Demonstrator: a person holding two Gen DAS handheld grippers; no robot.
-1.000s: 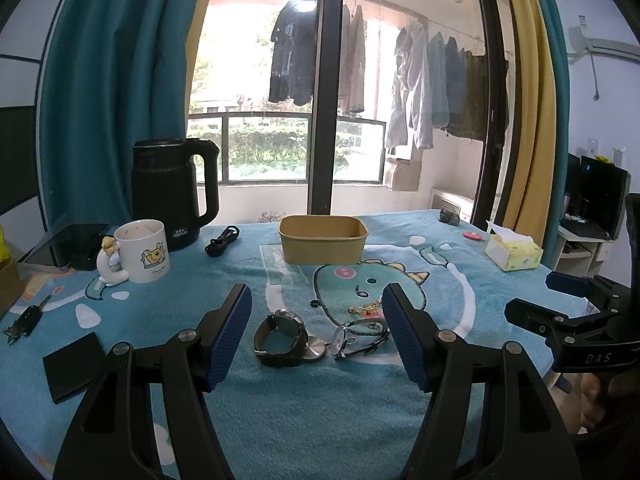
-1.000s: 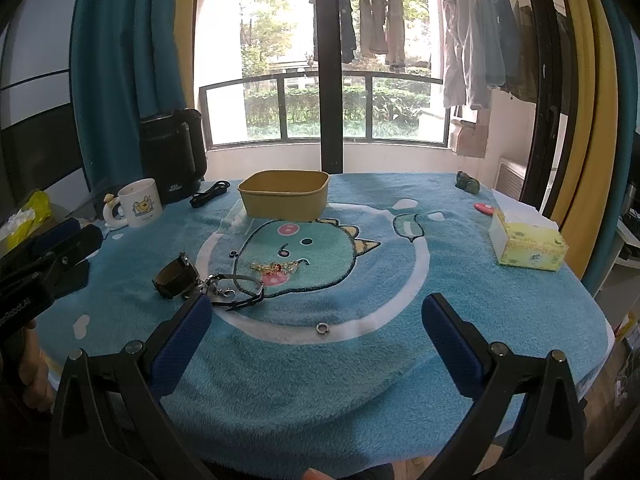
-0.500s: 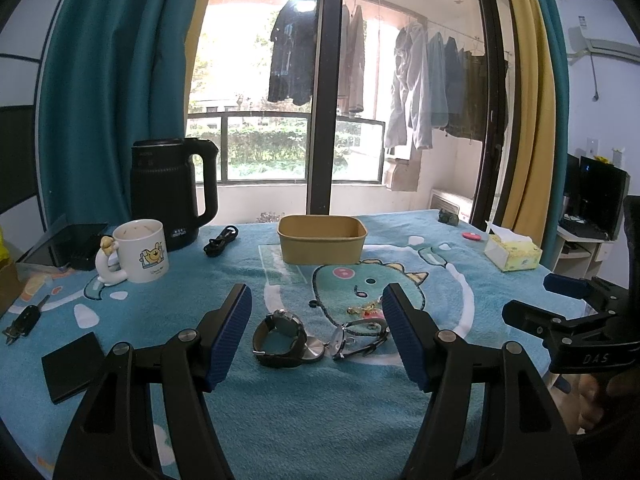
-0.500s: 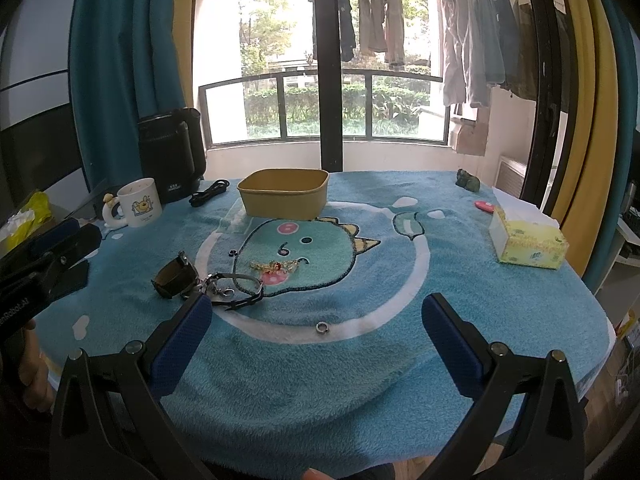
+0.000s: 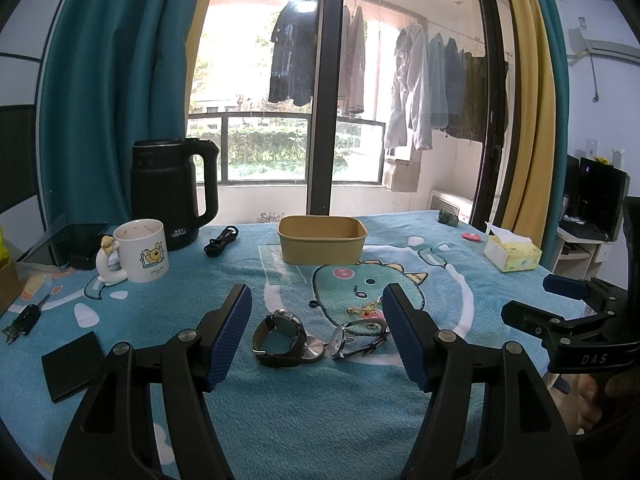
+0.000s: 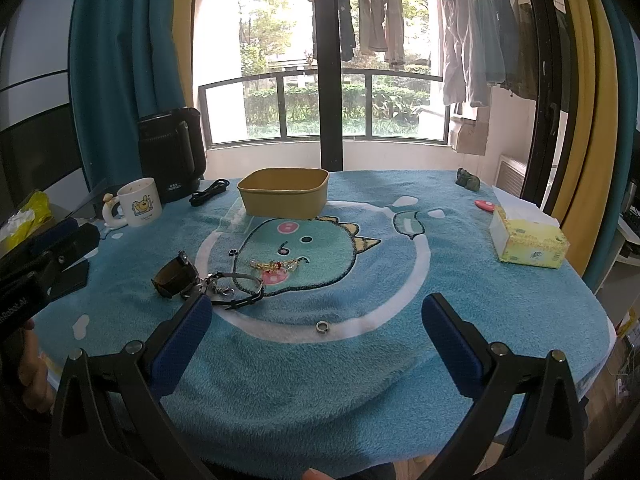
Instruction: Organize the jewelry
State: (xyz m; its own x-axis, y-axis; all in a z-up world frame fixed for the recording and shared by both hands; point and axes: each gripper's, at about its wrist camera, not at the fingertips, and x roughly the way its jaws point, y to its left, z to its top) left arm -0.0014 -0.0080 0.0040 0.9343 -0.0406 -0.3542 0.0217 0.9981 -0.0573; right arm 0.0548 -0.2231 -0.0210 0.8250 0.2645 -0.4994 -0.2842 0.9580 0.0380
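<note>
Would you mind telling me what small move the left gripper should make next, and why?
Probably ease the left gripper forward and down over the watch. Its fingers are open and empty, the watch lies between them on the blanket, and the tan box looks empty.

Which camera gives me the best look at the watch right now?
Left wrist: the watch lies near and centred between the open left tool, dial and strap visible. Right wrist shows it smaller, off left, mostly the strap.
</note>
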